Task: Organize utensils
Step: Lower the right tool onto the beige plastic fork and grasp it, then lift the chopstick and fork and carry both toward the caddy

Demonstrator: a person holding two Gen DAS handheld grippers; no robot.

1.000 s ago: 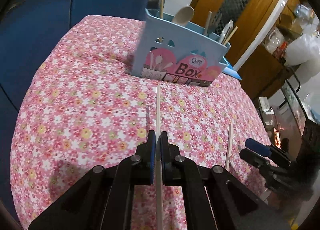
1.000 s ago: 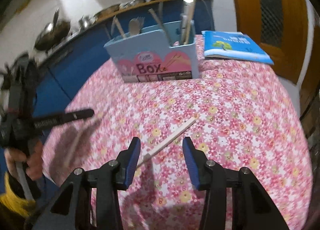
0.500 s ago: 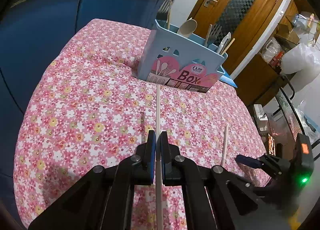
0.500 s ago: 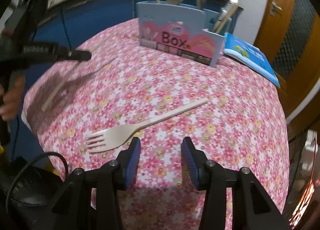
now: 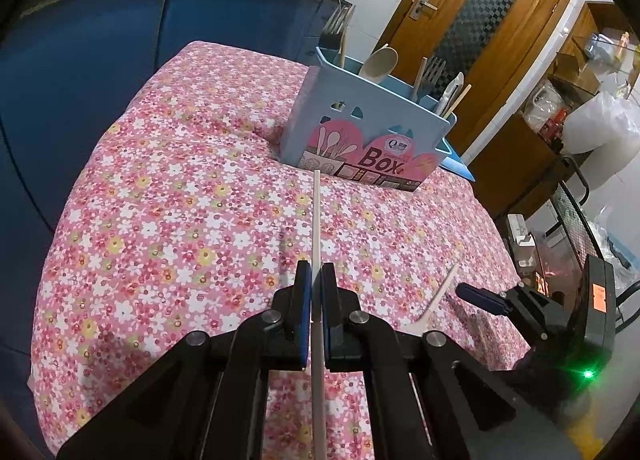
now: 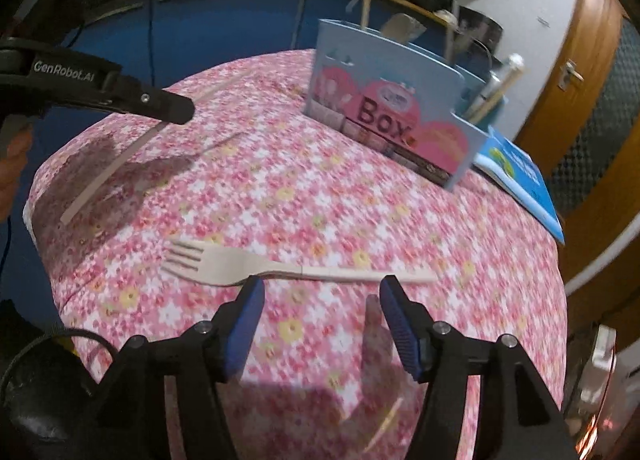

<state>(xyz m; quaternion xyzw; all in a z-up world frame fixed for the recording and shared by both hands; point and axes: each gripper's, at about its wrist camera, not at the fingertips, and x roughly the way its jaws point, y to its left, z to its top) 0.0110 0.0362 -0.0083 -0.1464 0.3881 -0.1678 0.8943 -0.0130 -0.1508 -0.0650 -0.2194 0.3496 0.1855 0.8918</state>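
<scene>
My left gripper (image 5: 315,284) is shut on a long pale chopstick (image 5: 316,220) and holds it above the flowered table, pointing toward the blue utensil box (image 5: 368,140). The box holds a wooden spoon, forks and other utensils. In the right wrist view the left gripper (image 6: 176,108) and the chopstick (image 6: 108,168) show at the left. My right gripper (image 6: 322,300) is open just in front of a wooden fork (image 6: 280,270) that lies flat on the cloth. The fork's handle (image 5: 438,298) also shows in the left wrist view, beside the right gripper (image 5: 480,296).
The table has a pink flowered cloth (image 5: 180,200). A blue book (image 6: 520,180) lies right of the box (image 6: 392,108). Blue cabinets (image 5: 100,40) stand behind the table, a wooden door (image 5: 472,20) at the far right. The table edge drops off on the right.
My right gripper has swung round and come close to the fork, which now lies crosswise before its open fingers. My left gripper has lifted with the chopstick held.
</scene>
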